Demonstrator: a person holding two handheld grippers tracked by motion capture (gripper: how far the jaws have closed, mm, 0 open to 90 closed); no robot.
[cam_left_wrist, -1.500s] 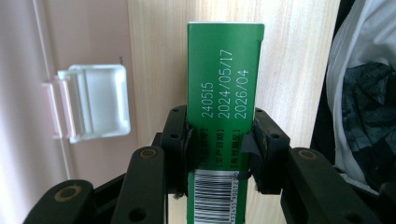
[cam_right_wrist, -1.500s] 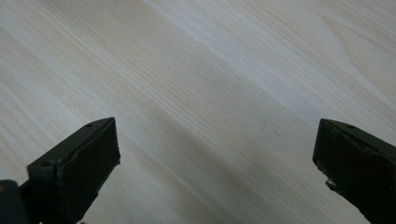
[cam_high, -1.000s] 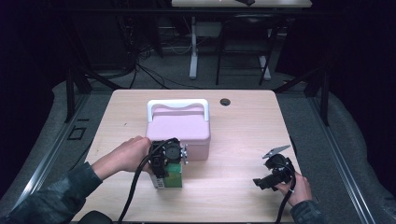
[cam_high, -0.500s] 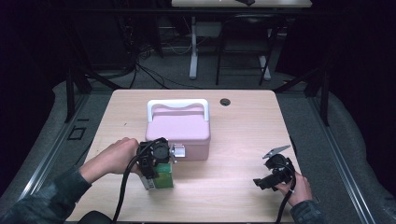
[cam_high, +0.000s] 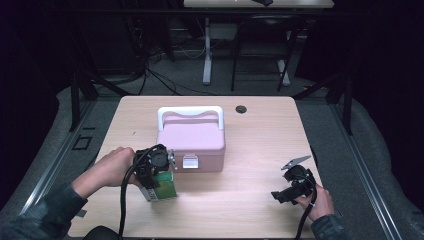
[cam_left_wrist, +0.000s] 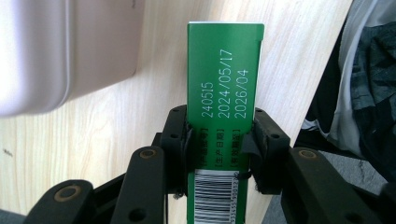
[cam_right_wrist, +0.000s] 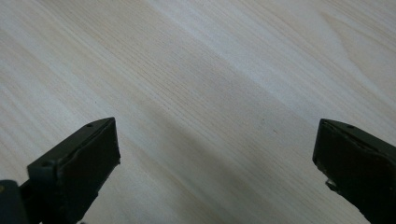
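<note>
Left gripper (cam_left_wrist: 219, 135) view: jaws clamp both narrow sides of green carton (cam_left_wrist: 224, 74); printed dates and barcode legible on its face; pink box (cam_left_wrist: 60, 51) corner just beside. High view: lettering unreadable; left gripper (cam_high: 152, 167) over carton (cam_high: 164, 187) near table (cam_high: 260, 125) front-left corner, in front of closed pink box (cam_high: 192, 140) with white handle and front latch. Right gripper (cam_high: 290, 187) sits near front-right corner, holding nothing. Right gripper (cam_right_wrist: 217, 154) view: jaws wide apart over bare wood.
</note>
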